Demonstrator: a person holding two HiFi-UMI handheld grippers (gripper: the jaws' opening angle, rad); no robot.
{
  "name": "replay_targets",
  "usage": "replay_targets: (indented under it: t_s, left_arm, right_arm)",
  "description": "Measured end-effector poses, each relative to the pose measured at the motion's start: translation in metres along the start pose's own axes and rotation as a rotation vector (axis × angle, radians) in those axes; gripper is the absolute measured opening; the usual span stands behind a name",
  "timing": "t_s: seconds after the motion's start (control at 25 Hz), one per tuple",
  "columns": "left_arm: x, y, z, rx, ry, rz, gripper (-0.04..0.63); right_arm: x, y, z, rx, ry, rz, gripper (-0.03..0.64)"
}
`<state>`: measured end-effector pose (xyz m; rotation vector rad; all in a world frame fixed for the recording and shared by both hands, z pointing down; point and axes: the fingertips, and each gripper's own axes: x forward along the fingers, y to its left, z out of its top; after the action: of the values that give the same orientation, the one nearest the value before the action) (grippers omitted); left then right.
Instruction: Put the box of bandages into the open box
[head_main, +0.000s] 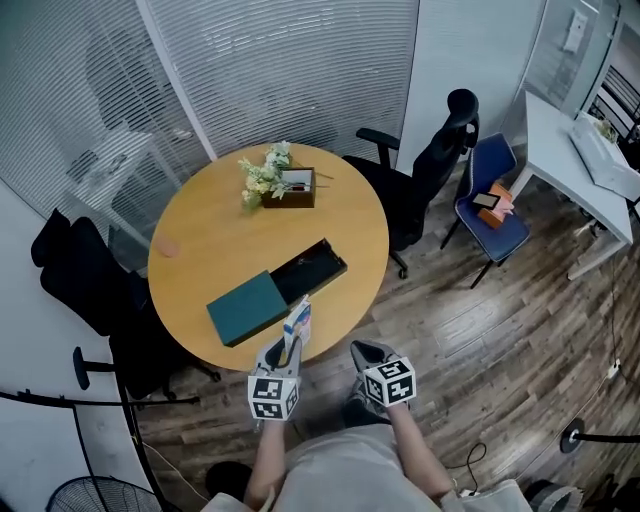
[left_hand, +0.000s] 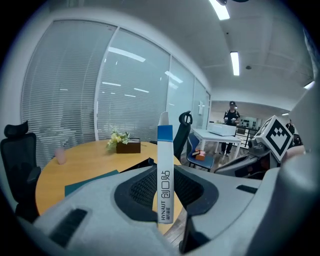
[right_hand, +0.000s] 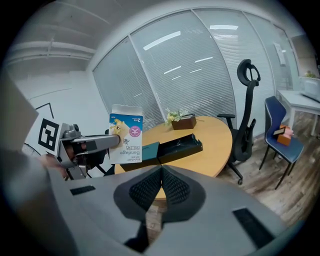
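The white-and-blue box of bandages (head_main: 297, 322) stands upright between the jaws of my left gripper (head_main: 288, 346), which is shut on it just over the near edge of the round wooden table (head_main: 210, 240). In the left gripper view its narrow side (left_hand: 165, 170) faces the camera. The right gripper view shows its printed face (right_hand: 126, 139), held by the left gripper (right_hand: 112, 136). The open box lies mid-table: a black tray (head_main: 312, 269) with a teal lid (head_main: 248, 306) beside it. My right gripper (head_main: 362, 350) hangs off the table's near right edge, its jaws together and empty (right_hand: 161, 170).
A brown planter with flowers (head_main: 280, 185) sits at the table's far side and a pink cup (head_main: 165, 246) at its left. A black office chair (head_main: 425, 170), a blue chair (head_main: 492, 200) and a white desk (head_main: 575, 150) stand to the right; dark chairs (head_main: 85, 280) stand left.
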<state>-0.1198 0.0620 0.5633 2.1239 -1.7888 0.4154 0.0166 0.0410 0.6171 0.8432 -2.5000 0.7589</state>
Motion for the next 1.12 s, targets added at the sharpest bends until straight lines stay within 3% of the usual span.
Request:
replay_targets:
  t_s: [0.64, 1.12]
  left_arm:
    - [0.083, -0.013, 0.036, 0.016, -0.004, 0.028, 0.086]
    - [0.090, -0.020, 0.037, 0.064, 0.018, 0.043, 0.084]
  right_arm:
    - [0.031, -0.067, 0.029, -0.014, 0.040, 0.075, -0.003]
    - [0.034, -0.075, 0.020, -0.036, 0.047, 0.093, -0.003]
